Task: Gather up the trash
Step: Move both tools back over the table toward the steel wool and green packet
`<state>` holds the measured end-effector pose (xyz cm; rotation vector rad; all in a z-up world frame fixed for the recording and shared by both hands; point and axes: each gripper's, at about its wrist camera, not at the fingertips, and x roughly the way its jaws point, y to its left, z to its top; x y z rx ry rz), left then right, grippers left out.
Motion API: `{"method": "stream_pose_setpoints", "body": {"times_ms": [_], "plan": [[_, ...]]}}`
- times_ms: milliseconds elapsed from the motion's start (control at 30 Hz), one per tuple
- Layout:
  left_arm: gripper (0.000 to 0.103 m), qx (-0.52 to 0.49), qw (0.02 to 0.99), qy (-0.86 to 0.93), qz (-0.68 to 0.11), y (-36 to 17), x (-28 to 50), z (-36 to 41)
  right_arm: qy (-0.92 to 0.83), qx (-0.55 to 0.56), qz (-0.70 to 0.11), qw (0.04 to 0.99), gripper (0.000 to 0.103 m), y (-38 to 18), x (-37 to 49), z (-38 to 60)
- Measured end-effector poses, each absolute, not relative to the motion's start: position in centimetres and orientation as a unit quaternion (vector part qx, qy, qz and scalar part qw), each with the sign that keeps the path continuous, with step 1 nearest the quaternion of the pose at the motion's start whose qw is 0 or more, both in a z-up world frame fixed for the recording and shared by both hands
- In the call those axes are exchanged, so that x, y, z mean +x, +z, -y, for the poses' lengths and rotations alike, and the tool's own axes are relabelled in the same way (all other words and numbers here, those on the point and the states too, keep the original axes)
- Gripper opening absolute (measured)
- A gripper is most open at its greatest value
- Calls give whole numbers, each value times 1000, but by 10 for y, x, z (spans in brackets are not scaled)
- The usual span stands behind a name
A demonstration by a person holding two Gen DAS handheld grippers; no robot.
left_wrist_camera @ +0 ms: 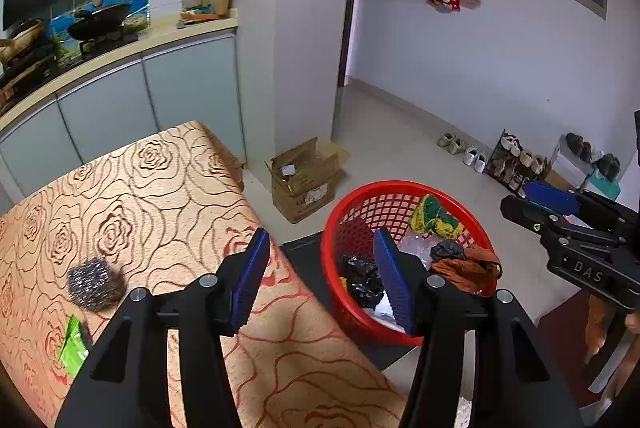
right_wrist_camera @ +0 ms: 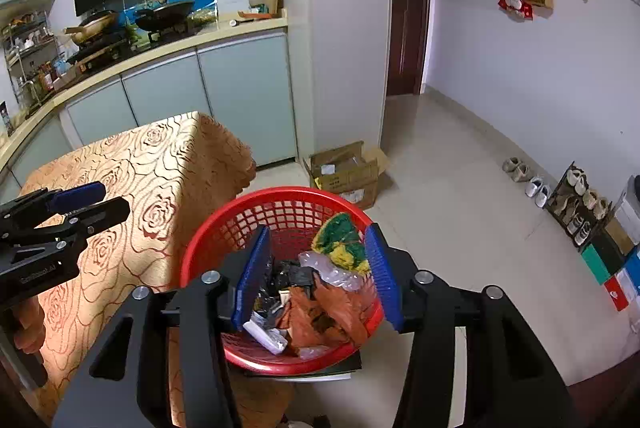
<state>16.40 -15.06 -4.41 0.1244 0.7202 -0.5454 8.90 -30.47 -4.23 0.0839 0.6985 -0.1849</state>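
Both jaws spread and empty: the left hand-held gripper (left_wrist_camera: pixel 324 280) hangs over the tabletop (left_wrist_camera: pixel 168 195) edge, the right hand-held gripper (right_wrist_camera: pixel 316 276) above the round red lattice basket (right_wrist_camera: pixel 280 203). Inside it lie a crumpled orange bag (right_wrist_camera: pixel 320 312), black plastic (left_wrist_camera: pixel 362 280), clear film and a green-yellow knitted cloth (right_wrist_camera: pixel 340 240). On the rose-patterned cloth a round steel scourer (left_wrist_camera: pixel 94 286) and a green wrapper (left_wrist_camera: pixel 74 346), long axis running away from the camera, sit near each other. An open cardboard box (left_wrist_camera: pixel 304 179) stands on the floor beyond the basket.
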Motion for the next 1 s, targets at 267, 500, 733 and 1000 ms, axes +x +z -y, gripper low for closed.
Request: {"method": "stream_pose_setpoints", "body": {"times_ms": [267, 500, 733, 1000], "plan": [[53, 48, 911, -238, -332, -32, 153, 121, -86, 31, -323, 942, 50, -29, 84, 282], [53, 38, 922, -210, -322, -23, 144, 89, -80, 31, -311, 947, 52, -19, 82, 263], [53, 19, 935, -164, -315, -16, 138, 46, -61, 33, -305, 950, 52, -16, 87, 238], [55, 3, 944, -108, -311, -14, 129, -4, -31, 30, -299, 953, 55, -15, 94, 204]]}}
